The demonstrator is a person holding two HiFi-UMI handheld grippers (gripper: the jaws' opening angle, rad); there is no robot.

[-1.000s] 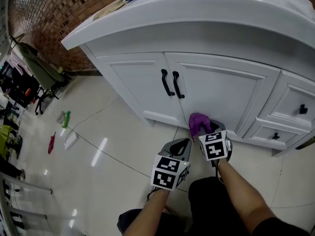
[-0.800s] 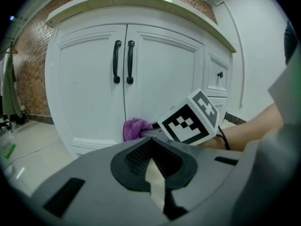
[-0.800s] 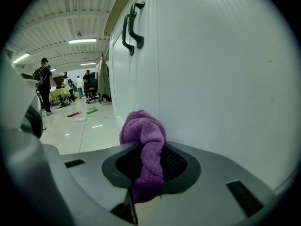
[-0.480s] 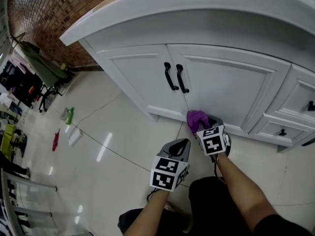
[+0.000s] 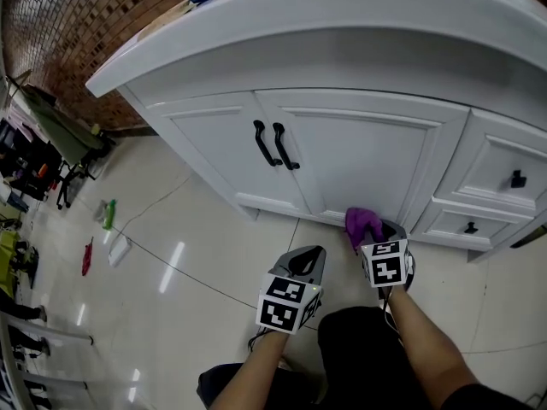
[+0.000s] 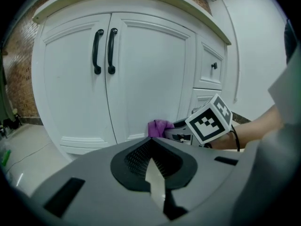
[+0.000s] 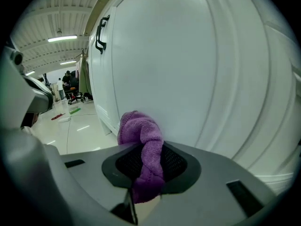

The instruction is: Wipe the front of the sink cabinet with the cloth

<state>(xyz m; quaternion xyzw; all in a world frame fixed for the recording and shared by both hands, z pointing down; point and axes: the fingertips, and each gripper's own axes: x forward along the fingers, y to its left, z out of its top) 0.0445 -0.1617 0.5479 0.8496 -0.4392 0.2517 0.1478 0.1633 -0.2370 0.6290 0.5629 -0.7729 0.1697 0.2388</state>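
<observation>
The white sink cabinet [image 5: 359, 152] has two doors with black handles [image 5: 273, 143] and drawers on its right. My right gripper [image 5: 376, 237] is shut on a purple cloth [image 5: 362, 222], which presses against the bottom rail of the right door. In the right gripper view the cloth [image 7: 141, 140] bunches up between the jaws against the white door panel [image 7: 188, 69]. My left gripper [image 5: 301, 267] hangs above the floor, short of the cabinet, shut with nothing in it. The left gripper view shows the cloth [image 6: 159, 127] at the door's lower right corner.
A glossy tiled floor [image 5: 171, 254] spreads to the left, with a green bottle [image 5: 108, 214] and small items lying on it. A brick wall [image 5: 77, 32] stands behind the cabinet's left end. The countertop [image 5: 342, 15] overhangs the doors.
The right gripper with the cloth has slid to the right along the bottom of the right door, nearer the drawers. The left gripper has stayed about where it was.
</observation>
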